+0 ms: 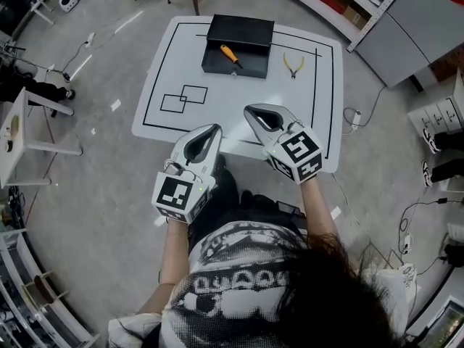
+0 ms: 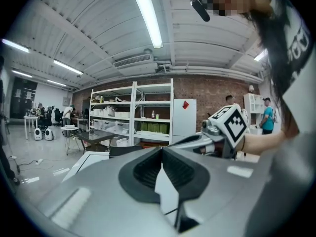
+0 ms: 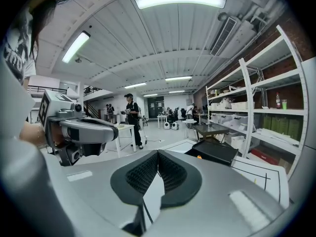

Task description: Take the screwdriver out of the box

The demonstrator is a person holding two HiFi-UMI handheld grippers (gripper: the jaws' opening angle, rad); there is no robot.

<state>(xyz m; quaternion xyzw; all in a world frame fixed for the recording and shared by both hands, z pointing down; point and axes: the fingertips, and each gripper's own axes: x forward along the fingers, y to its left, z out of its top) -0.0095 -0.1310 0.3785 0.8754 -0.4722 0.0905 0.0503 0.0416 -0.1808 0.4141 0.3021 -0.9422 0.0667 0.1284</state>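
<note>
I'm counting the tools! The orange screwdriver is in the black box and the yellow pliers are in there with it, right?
Not quite. The orange screwdriver does lie in the black box, but the yellow pliers are not in there with it. The head view shows them lying on the white table, just to the right of the box.

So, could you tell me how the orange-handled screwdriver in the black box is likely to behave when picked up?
The screwdriver looks rigid and probably light, being slim beside the box. Its handle seems rounded, so it may roll if nudged on the box's flat floor.
</note>
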